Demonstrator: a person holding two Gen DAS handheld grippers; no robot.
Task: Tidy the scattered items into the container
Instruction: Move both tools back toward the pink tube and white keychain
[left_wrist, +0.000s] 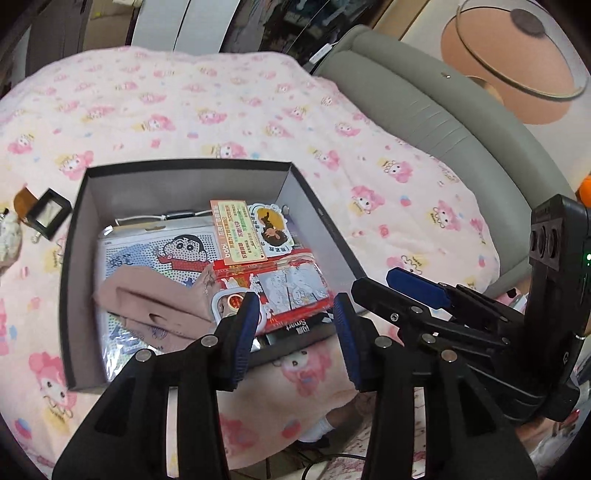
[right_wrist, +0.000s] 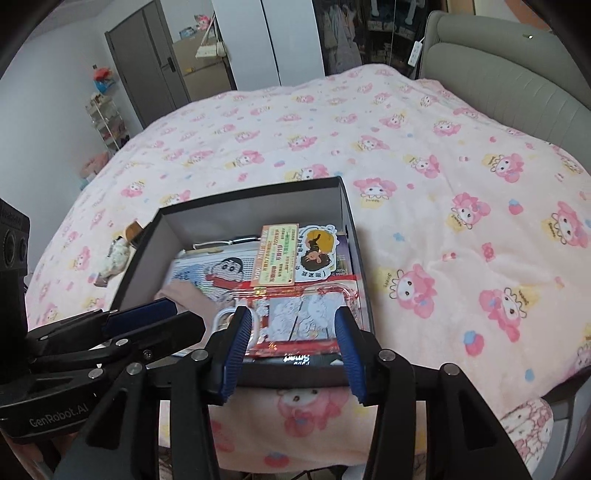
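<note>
On bed (right_wrist: 424, 147), centre: dark box (left_wrist: 74, 266), open-topped, packed with cartoon sheet (left_wrist: 147, 254), pink cloth (left_wrist: 155, 299), orange card (left_wrist: 236, 232), sticker (left_wrist: 271, 223), red packet (left_wrist: 291, 284). At 9 o'clock of box, outside on blanket: small black case (left_wrist: 46, 214), fluffy toy (left_wrist: 9, 236). At 6 o'clock, above near rim: left gripper (left_wrist: 295, 325) and right gripper (right_wrist: 288, 347), fingers parted, grasping nothing.

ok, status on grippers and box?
Left hand-held gripper open, empty. Right hand-held gripper open, empty. Box part filled. Small black case and plush still on blanket, nothing blocking.
</note>
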